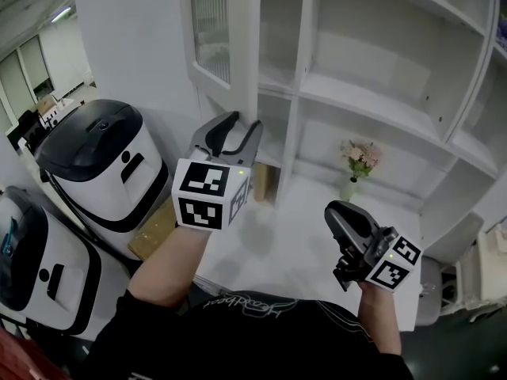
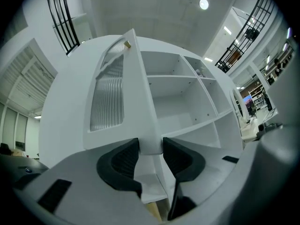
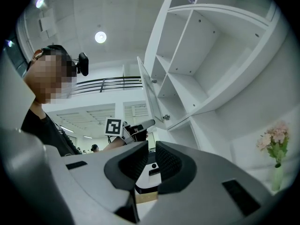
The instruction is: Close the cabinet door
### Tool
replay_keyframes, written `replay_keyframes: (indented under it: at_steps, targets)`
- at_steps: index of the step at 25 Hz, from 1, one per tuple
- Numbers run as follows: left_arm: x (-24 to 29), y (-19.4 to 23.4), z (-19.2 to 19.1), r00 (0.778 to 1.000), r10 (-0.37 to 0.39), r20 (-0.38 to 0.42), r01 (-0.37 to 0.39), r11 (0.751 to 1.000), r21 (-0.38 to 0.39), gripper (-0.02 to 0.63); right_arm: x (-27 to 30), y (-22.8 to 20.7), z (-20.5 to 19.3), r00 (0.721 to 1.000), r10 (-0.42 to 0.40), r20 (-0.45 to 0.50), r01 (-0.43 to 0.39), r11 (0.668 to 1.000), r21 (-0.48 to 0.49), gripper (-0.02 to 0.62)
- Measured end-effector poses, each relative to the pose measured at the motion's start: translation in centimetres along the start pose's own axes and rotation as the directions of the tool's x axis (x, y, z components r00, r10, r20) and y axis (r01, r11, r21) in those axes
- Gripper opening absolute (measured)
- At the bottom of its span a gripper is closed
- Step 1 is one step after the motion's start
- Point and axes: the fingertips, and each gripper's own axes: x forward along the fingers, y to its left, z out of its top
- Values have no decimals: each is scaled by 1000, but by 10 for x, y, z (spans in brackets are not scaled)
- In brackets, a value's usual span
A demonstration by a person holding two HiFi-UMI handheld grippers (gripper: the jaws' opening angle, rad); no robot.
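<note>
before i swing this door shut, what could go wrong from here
The edge of the cabinet door sits between the open jaws of the left gripper; pushed askew, it could jam or slip out. The flower vase stands on the counter near the right gripper, so a stray sweep might tip it.

White cabinet door [image 2: 140, 97], ribbed glass pane [image 2: 107, 102], pink flowers [image 1: 360, 157], black-and-white patterned marker cube [image 1: 207, 195]

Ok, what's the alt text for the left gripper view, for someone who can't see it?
The left gripper has its dark jaws apart, with the lower edge of the open cabinet door framed between them. The white door has a ribbed glass panel, and behind it stands the white cabinet with its open shelves.
</note>
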Motion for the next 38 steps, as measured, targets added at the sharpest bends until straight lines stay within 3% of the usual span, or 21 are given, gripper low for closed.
replay_keyframes:
  at_steps: [20, 38]
  targets:
    - [81, -26, -8, 1000, 6, 1, -6, 1000, -10, 176, -48, -46, 12, 994, -101, 32, 101, 995, -1, 64]
    - [136, -24, -13, 1000, -18, -17, 16, 998, -69, 147, -39, -73, 14, 994, -106, 28, 106, 994, 1, 64]
